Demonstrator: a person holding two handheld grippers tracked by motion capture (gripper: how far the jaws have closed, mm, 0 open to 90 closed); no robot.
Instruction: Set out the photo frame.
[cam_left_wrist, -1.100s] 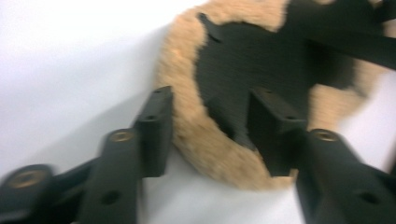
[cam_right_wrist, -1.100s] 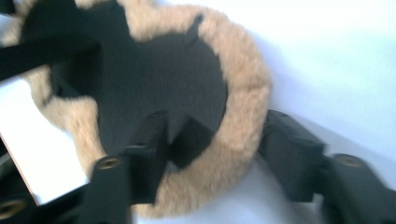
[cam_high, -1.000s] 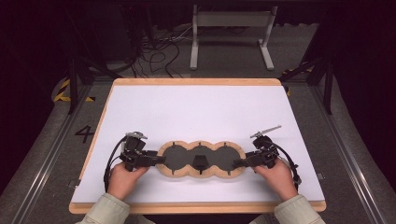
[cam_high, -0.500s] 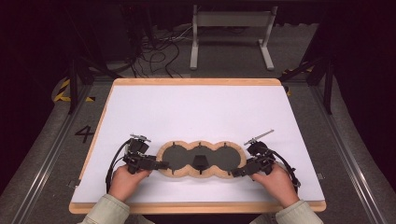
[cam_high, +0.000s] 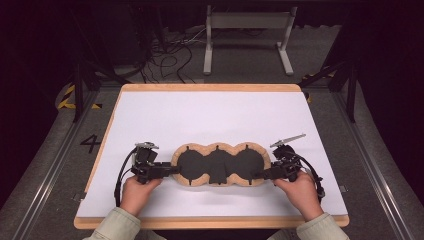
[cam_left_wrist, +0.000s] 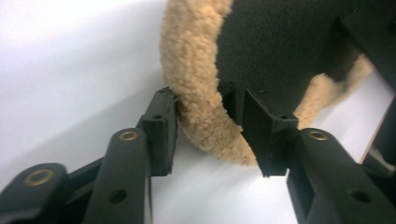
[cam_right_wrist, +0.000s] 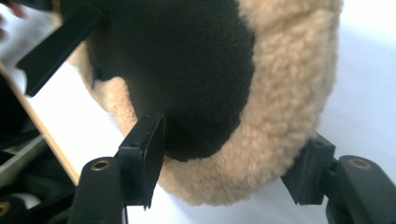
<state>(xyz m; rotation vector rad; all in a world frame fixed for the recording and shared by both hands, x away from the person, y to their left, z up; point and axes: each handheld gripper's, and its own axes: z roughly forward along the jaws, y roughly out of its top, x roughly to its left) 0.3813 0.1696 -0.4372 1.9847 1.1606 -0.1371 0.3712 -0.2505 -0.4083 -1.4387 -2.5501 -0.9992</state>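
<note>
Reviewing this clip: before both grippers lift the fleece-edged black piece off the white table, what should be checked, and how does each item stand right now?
1. Left gripper straddles the fleece rim at the left end of the piece: ok.
2. Left jaws, just closing, pressing the rim: cannot tell; one pad touches, the other looks just clear.
3. Right gripper has the right-end rim between its jaws: ok.
4. Right jaws, just closing, clamped firmly: cannot tell.
5. Piece lies flat on the white table: ok.
6. Bare table around the piece: ok.

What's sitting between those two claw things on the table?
The high view shows a tan fleece piece with three black rounds spanning from left gripper to right gripper.
</note>
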